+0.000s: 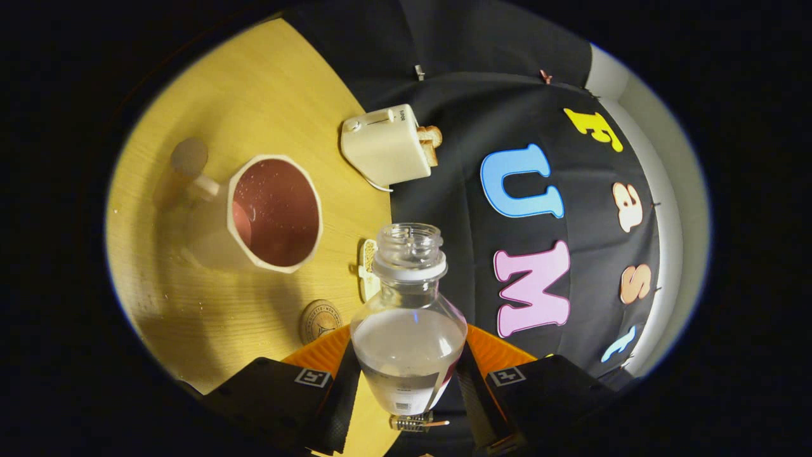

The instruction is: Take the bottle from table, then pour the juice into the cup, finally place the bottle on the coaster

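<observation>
We see the gripper [409,381] clenched on a clear plastic bottle [409,330], one finger pressing each side of its lower body. The bottle is uncapped and its open mouth points away from the fingers. There is clear liquid in its belly, and we can't tell the exact level. Its label end is partly hidden between the fingers.

The view is rolled, so the desk [254,101] appears as a tilted wooden surface. A white faceted cup [269,212] stands on it beyond the fingers, with reddish juice inside and droplets on the inner wall. Its handle side is blurred. A round wooden coaster [320,322] lies near the desk edge, just beside the bottle, with its engraving too small to read. A cream toaster [384,146] with toast [431,143] in its slots sits at the desk edge near the booth wall. A small pale object [366,266] behind the bottle neck is half hidden and we can't tell what it is.
</observation>
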